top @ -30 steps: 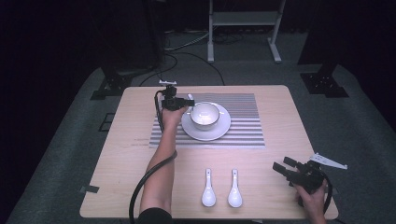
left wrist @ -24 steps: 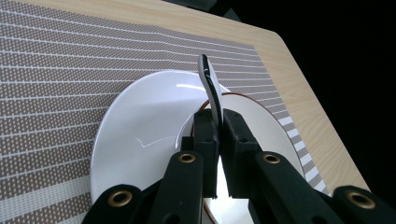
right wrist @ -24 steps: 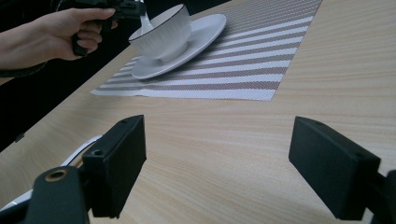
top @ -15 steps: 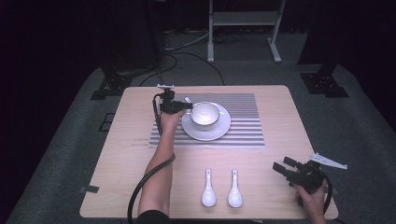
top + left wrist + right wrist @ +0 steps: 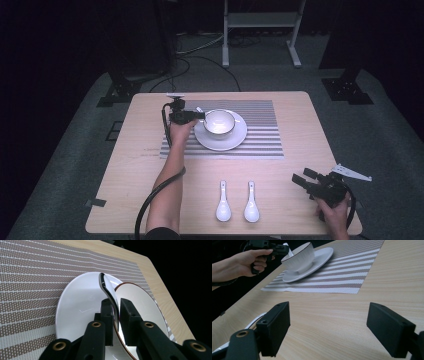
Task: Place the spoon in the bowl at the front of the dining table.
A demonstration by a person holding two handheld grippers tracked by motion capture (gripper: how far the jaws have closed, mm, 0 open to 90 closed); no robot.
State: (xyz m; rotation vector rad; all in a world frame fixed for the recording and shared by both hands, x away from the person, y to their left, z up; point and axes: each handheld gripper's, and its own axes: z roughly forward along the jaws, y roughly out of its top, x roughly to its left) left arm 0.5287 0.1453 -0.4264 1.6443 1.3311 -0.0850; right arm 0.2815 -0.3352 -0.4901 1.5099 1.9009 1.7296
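A white bowl (image 5: 219, 121) with a dark rim stands on a white saucer (image 5: 235, 140) on the striped placemat (image 5: 265, 135). My left gripper (image 5: 200, 115) is at the bowl's left rim, shut on a white spoon (image 5: 106, 286) whose end rises beside the bowl (image 5: 140, 305) over the saucer (image 5: 77, 305). From the right gripper view, the left gripper (image 5: 283, 248) holds that spoon (image 5: 286, 244) against the bowl (image 5: 299, 257). My right gripper (image 5: 303, 176) rests open low over the table's front right, with nothing between its jaws (image 5: 347, 322).
Two white spoons (image 5: 223, 202) (image 5: 251, 202) lie side by side near the front edge, left of my right gripper. The table's right edge is close to that gripper. A metal stand (image 5: 260, 30) and dark equipment are on the floor beyond the table.
The left gripper with the spoon has shifted very slightly toward the person beside the bowl. The right gripper has not moved.
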